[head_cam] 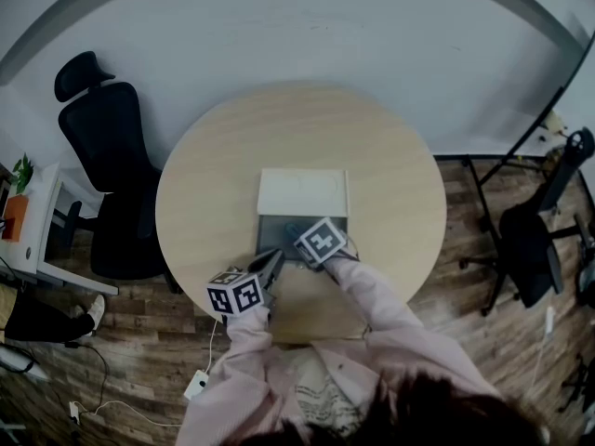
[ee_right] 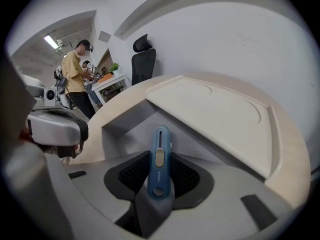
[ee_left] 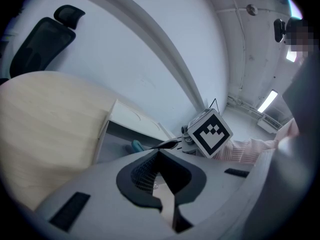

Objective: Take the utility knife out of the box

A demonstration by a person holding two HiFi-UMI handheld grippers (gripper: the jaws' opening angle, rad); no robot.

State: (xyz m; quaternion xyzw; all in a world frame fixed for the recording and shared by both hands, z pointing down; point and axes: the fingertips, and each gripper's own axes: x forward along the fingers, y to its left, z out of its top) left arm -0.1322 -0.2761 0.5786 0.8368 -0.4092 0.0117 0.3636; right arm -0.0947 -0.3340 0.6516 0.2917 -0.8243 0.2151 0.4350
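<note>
An open box lies on the round wooden table, its white lid folded back flat behind it. My right gripper reaches into the box from the near side. In the right gripper view it is shut on the blue utility knife, which points forward over the grey box wall toward the lid. My left gripper rests by the box's near left corner. In its own view the left gripper has its pads together with nothing between them. The knife's teal tip shows ahead.
A black office chair stands left of the table, and another black chair to the right by a stand. A white desk with a plant is at far left. A person stands in the background. Cables and a power strip lie on the floor.
</note>
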